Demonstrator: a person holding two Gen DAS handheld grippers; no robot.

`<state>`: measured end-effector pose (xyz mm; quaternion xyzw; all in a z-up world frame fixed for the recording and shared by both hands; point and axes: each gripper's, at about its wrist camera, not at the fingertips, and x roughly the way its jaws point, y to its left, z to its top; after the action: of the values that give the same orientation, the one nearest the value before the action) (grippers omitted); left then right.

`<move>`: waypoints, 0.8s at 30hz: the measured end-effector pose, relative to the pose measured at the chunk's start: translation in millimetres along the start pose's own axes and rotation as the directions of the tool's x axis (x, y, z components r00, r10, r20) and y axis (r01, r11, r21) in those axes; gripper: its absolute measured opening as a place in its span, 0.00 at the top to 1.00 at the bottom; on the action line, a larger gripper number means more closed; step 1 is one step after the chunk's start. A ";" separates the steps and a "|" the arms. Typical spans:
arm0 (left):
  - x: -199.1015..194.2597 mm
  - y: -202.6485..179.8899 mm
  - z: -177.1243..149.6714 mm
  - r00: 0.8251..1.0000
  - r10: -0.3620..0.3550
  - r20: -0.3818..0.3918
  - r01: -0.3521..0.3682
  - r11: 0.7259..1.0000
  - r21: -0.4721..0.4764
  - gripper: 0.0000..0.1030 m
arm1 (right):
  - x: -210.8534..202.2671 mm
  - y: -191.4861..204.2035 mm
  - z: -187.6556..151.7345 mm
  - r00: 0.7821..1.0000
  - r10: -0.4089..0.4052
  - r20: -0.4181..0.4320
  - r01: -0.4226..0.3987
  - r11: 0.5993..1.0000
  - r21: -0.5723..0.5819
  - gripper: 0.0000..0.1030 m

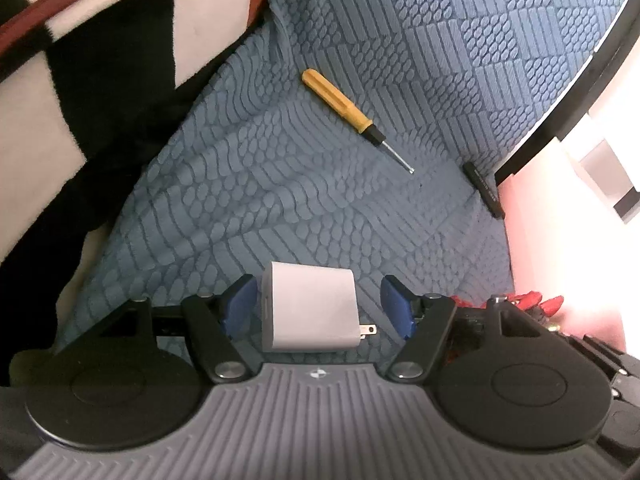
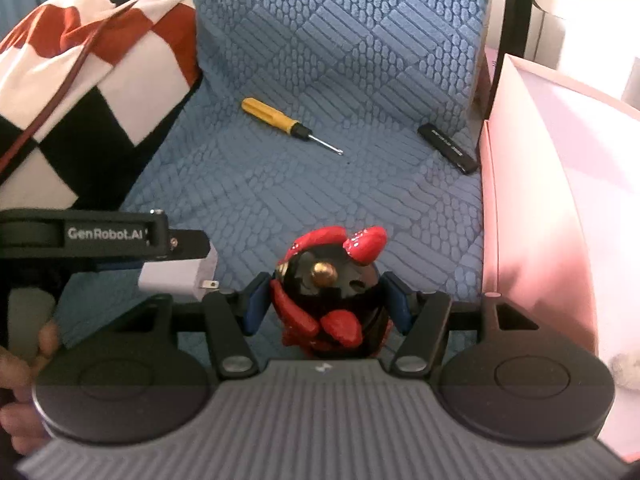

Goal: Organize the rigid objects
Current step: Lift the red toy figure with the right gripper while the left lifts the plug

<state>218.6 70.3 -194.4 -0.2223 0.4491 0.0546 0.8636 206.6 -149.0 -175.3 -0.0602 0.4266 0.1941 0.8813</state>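
White charger point(image 1: 308, 308) lies between the left gripper point(image 1: 318, 306)'s parted jaws, right pad clear.

White charger point(image 1: 310, 308), red-black figurine point(image 2: 332, 292), yellow screwdriver point(image 1: 352, 114) and black stick point(image 2: 448, 148) lie apart on blue cover.

Blue quilted cover point(image 2: 360, 60) with embossed block pattern, serving as the supporting surface. Lying on it: a yellow-handled screwdriver point(image 2: 280, 120), a flat black stick point(image 2: 447, 148) near the pink box point(image 2: 532, 200) at its edge, a white plug adapter point(image 1: 310, 306), a red-and-black figurine point(image 2: 332, 292), and a checkered blanket point(image 2: 80, 92) overlapping one side.
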 end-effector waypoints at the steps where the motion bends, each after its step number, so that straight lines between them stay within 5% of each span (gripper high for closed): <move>1: 1.6 -0.7 -0.2 1.000 0.008 -0.005 -0.008 1.000 0.007 0.29 | 1.2 -0.5 -0.1 1.000 -0.003 -0.003 0.003 1.000 0.001 0.39; 24: 18.6 -6.6 -3.9 0.998 0.063 -0.017 -0.061 0.994 0.088 0.41 | 3.9 -1.5 -2.6 1.000 -0.011 -0.002 0.011 0.999 0.049 0.39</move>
<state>228.6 60.7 -209.0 -0.1708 0.4662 0.0597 0.8660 207.5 -149.9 -180.0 -0.0413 0.4316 0.1788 0.8832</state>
